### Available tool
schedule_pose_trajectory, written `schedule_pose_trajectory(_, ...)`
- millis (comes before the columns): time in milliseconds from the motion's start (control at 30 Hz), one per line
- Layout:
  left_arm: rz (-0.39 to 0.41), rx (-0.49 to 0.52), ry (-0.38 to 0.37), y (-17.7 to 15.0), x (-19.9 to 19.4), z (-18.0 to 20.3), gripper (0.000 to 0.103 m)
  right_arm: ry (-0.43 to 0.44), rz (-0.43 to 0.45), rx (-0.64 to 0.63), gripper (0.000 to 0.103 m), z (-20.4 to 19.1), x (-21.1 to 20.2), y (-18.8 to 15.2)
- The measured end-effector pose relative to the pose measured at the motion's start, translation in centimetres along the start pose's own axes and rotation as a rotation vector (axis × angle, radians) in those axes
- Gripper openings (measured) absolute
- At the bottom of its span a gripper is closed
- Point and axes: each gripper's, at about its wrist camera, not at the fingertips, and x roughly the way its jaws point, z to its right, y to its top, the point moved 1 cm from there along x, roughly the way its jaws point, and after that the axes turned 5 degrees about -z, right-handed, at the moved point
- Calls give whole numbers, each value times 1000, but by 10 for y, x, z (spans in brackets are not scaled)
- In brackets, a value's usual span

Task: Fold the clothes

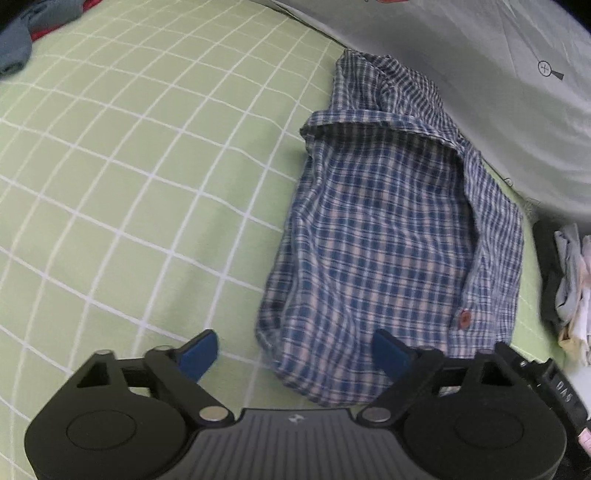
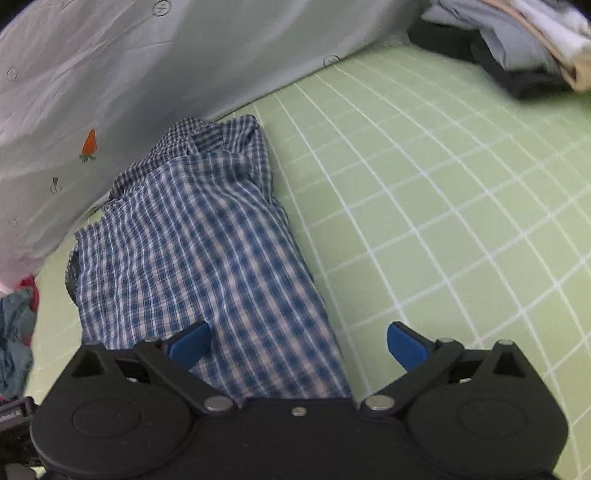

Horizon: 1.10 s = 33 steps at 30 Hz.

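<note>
A blue and white plaid shirt (image 1: 391, 236) lies folded into a long narrow bundle on the green checked bedsheet (image 1: 129, 166). Its collar end points away and a brown button (image 1: 464, 319) shows near the close end. My left gripper (image 1: 295, 350) hovers over the near left corner of the bundle with its blue fingers wide apart and nothing pinched. In the right wrist view the same plaid shirt (image 2: 207, 251) runs away from me. My right gripper (image 2: 297, 343) stands open above its near right edge, the cloth lying loose under the gap.
A pale grey quilt (image 1: 480, 55) with small prints, also seen as the quilt (image 2: 110, 92), lies along the far side of the shirt. A stack of folded clothes (image 2: 517, 40) sits at the bed's corner. Crumpled blue and red garments (image 1: 33, 33) lie far left.
</note>
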Motion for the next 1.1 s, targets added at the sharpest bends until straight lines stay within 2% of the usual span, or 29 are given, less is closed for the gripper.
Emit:
schedule_pose_trajectory(133,-1,-29,-23,-4,3,2,70,46,-36,26,102,5,8,-5)
schedule_pose_trajectory(200,-4,-54,-45,-5,6,1,51,78,-42,28,98,7,12,-4)
schedule_pose_trajectory(233,-6,-67,-56,-5,7,0,45,94,-45,12,91,7,13,-4)
schedule_pose_trajectory(267,-6,-77,-63,-5,9,0,31,110,-48,-6,73,6,13,-3)
schedule_pose_trajectory(300,-5,-83,-60,-6,9,-1,24,134,-65,-15,61,5,14,-4)
schedule_pose_trajectory(333,-1,-88,-67,-8,8,-1,15,160,-83,-23,43,4,15,-4)
schedule_pose_trajectory(367,7,-93,-75,-10,5,-1,12,168,-86,-40,32,3,13,-6)
schedule_pose_trajectory(433,22,-91,-84,-16,-2,-1,9,180,-90,-78,18,1,8,-10)
schedule_pose_trajectory(467,29,-88,-86,-20,-6,-1,8,186,-92,-97,15,0,5,-12)
schedule_pose_trajectory(633,10,-61,-103,-54,-46,-1,6,226,-130,-160,9,10,-30,-33)
schedule_pose_trajectory(733,-29,-96,-146,-73,-75,-3,6,240,-176,-200,9,20,-66,-49)
schedule_pose_trajectory(800,-39,-121,-167,-78,-89,-1,6,267,-206,-164,9,28,-83,-49)
schedule_pose_trajectory(900,-45,-182,-192,-71,-100,4,6,339,-224,-102,9,31,-98,-33)
schedule_pose_trajectory(1000,-73,-296,-289,-51,-103,6,6,411,-229,-53,8,26,-103,-8)
schedule_pose_trajectory(1100,-65,-341,-341,-23,-109,11,6,468,-226,-20,9,19,-105,17)
